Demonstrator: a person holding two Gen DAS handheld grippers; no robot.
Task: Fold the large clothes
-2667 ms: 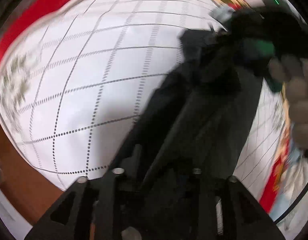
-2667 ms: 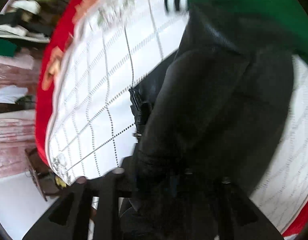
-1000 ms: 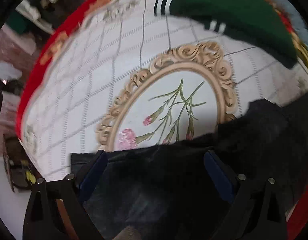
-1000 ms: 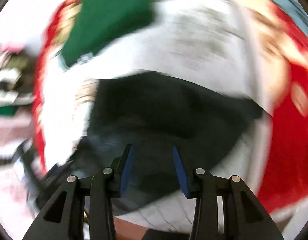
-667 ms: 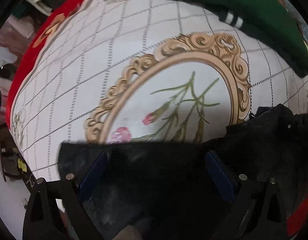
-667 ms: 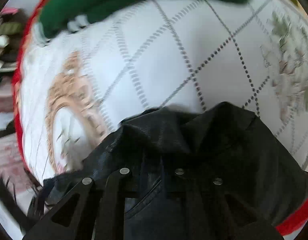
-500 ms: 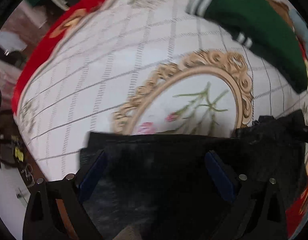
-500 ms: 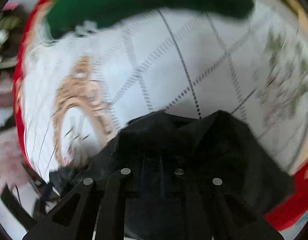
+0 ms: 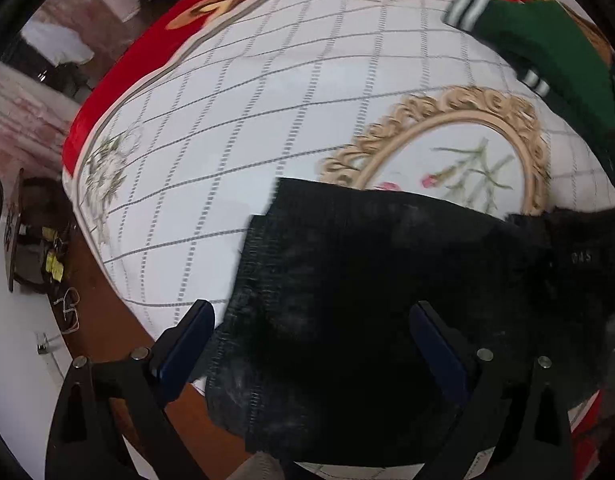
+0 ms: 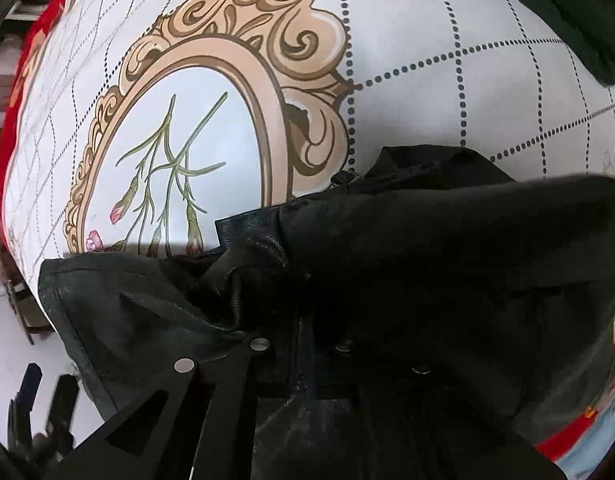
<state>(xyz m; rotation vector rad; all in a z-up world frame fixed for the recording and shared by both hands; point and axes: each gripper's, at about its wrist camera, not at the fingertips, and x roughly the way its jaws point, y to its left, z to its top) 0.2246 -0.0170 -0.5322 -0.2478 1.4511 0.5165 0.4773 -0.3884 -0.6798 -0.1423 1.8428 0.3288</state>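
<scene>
Left gripper (image 9: 311,344): 2 blue-padded fingers (image 9: 185,342) stand wide apart, pointing steeply down. Nothing is pinched between them; the black garment (image 9: 367,280) fills the gap and spreads ahead of the tips and off to their right, flat on the tablecloth (image 9: 247,120). The garment's stitched edge runs just inside the left finger. Ahead of the jaws, past the garment's far edge, lies the cloth's gold oval frame with flower sprigs (image 9: 467,152). Further ahead and to the right: a green garment (image 9: 547,48) with striped cuffs.

Right gripper (image 10: 307,360): jaws drawn together, clamped on a fold of the black garment (image 10: 427,260). The pads themselves are buried in leather-like material, which bunches up over the fingers and ahead of them. A flatter panel of it (image 10: 127,312) extends to the jaws' left. Gold frame (image 10: 227,60) ahead and left. View is sharp; left view slightly blurred.
</scene>
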